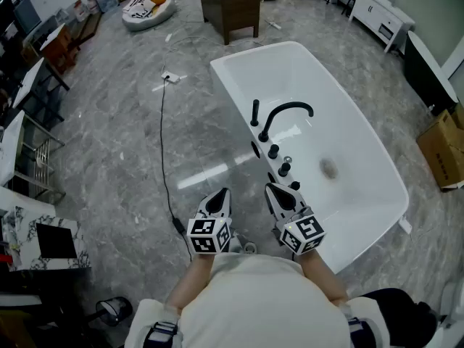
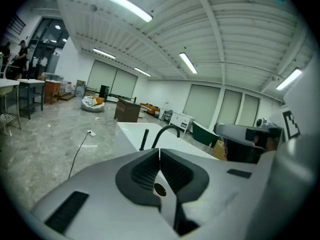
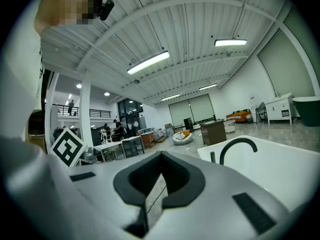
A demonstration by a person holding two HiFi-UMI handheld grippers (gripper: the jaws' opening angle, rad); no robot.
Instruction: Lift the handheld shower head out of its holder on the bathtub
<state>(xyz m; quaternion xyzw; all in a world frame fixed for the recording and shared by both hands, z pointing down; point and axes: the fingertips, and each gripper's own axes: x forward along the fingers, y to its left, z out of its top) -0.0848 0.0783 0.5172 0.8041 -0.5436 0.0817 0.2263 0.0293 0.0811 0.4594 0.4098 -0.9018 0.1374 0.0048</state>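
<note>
The handheld shower head (image 1: 255,112) is a slim black rod standing upright in its holder on the near rim of the white bathtub (image 1: 377,158). Beside it curves the black spout (image 1: 287,114), followed by black knobs (image 1: 273,151) along the rim. My left gripper (image 1: 220,193) hovers over the floor just left of the tub, shut and empty. My right gripper (image 1: 272,189) is shut too, close to the nearest knob, well short of the shower head. In the left gripper view the shut gripper (image 2: 159,154) points toward the shower head (image 2: 145,139) and spout (image 2: 167,131). Past the right gripper (image 3: 161,156) the right gripper view shows the spout (image 3: 239,145).
A black cable (image 1: 164,143) runs across the grey marble floor to a power strip (image 1: 169,77). A dark wooden cabinet (image 1: 230,6) stands beyond the tub's far end. A cardboard box (image 1: 444,147) sits at the right, and metal shelving (image 1: 29,143) lines the left.
</note>
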